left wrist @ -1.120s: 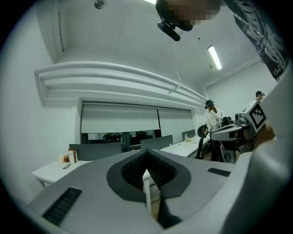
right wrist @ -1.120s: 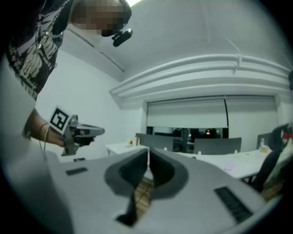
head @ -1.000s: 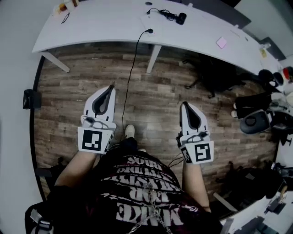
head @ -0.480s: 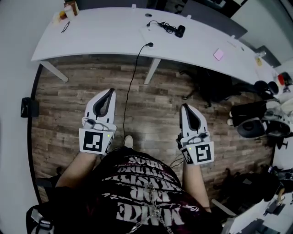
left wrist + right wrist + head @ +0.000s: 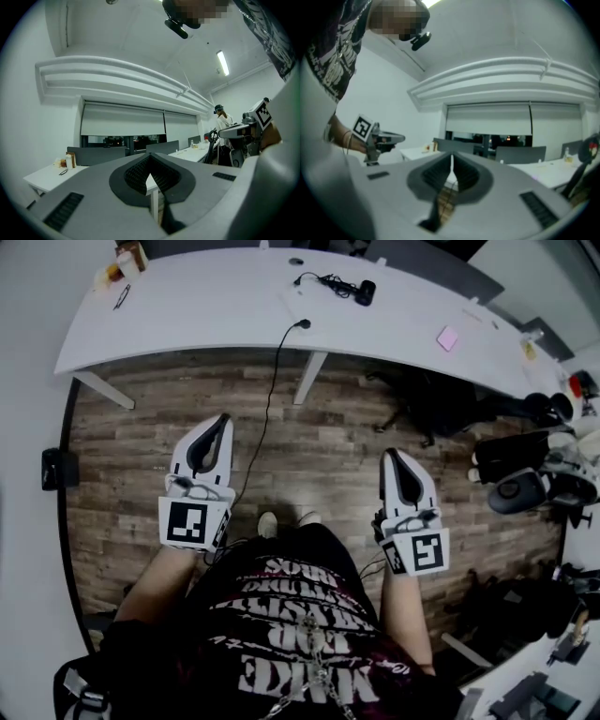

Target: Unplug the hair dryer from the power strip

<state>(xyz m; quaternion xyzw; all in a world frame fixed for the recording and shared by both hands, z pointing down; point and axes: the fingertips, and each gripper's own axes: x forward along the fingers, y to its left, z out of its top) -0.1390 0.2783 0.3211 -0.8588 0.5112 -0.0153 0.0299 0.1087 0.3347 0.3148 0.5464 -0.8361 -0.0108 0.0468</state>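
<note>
Person faces a long white counter [image 5: 216, 296] across a wood floor [image 5: 319, 446], left gripper [image 5: 223, 418] and right gripper [image 5: 387, 454] both closed and empty.

Bare plank floor lies between the person and the counter. Dark office chairs [image 5: 516, 488] crowd the right side, partly cut off by the frame, and a black box [image 5: 53, 468] sits low at the left. Each gripper points level at the counter, jaws tip to tip on nothing. A black cable [image 5: 272, 381] drops from the counter's near edge and runs past the left gripper. The hair dryer [image 5: 364, 292], a small dark shape with a bunched cord, lies on the counter's far side, well apart from both grippers. A pink pad [image 5: 447, 337] lies to its right. The power strip is too small to make out.
</note>
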